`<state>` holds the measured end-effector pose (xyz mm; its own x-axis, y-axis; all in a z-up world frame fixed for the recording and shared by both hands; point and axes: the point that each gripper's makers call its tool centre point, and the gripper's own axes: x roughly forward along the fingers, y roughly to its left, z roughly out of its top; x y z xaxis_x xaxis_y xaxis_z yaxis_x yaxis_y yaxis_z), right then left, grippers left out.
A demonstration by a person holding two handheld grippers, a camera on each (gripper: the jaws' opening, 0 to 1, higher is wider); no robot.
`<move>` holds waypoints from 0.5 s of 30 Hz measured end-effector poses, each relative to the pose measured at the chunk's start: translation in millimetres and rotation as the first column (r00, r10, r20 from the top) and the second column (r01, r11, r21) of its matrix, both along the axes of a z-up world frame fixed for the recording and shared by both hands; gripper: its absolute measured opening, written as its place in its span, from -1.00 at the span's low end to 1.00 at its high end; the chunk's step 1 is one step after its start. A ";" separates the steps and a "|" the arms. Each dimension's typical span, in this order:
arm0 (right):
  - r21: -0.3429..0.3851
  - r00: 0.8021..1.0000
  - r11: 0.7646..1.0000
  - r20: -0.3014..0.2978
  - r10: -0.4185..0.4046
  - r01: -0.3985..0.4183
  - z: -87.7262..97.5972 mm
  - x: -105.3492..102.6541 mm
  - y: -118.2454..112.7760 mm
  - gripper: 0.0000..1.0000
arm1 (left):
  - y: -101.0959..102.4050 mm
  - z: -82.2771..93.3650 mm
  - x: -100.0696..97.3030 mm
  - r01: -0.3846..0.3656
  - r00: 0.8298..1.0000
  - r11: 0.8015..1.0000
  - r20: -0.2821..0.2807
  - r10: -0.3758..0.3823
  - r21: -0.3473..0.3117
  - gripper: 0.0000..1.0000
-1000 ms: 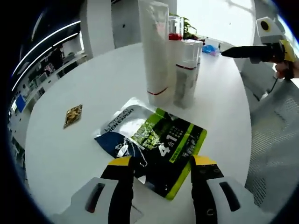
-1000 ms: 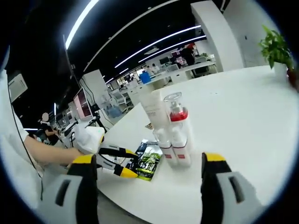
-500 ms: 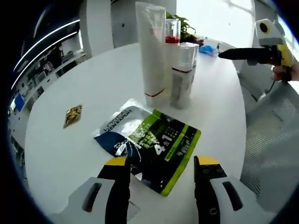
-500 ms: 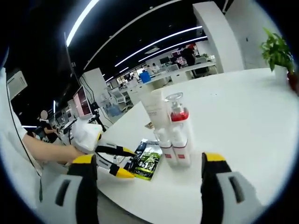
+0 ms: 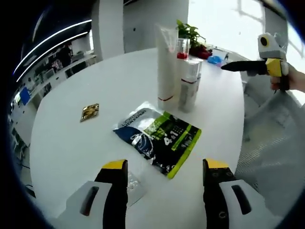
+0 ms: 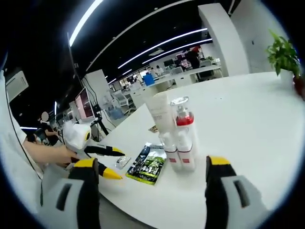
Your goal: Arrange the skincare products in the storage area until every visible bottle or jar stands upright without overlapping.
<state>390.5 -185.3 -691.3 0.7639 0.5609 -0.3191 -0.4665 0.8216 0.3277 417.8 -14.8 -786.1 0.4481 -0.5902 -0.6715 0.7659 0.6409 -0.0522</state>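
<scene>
Skincare bottles (image 5: 180, 71) upright, sachet (image 5: 159, 137) flat.

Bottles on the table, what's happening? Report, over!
Left gripper open, right gripper open, both holding nothing. Bottles upright, clustered together. Green sachet lying flat beside them. Nothing in the way.

Bright window glare washes out the background; ceiling light strips bend at edges.
</scene>
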 end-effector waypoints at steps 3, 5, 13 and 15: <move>-0.010 1.000 1.000 0.003 0.000 0.000 0.5 -1.1 0.3 0.89 | 9.1 4.7 -1.3 -0.034 0.999 0.999 -0.011 0.033 -0.022 0.29; -0.013 1.000 1.000 0.004 -0.001 0.001 1.2 -1.8 0.6 0.89 | 16.4 8.0 -1.7 -0.052 0.999 0.998 -0.010 0.052 -0.029 0.35; -0.014 1.000 1.000 0.012 -0.008 0.008 4.1 -3.5 0.3 0.90 | 38.6 20.9 -14.9 -0.113 0.993 0.993 -0.031 0.112 -0.042 0.61; -0.013 1.000 1.000 0.013 -0.010 0.010 4.7 -4.0 0.2 0.90 | 41.7 21.9 -17.9 -0.121 0.992 0.992 -0.039 0.120 -0.042 0.65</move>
<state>386.5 -185.1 -686.6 0.7735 0.5492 -0.3163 -0.4623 0.8304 0.3111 399.9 26.8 -764.2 0.4936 -0.5632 -0.6627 0.6803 0.7247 -0.1092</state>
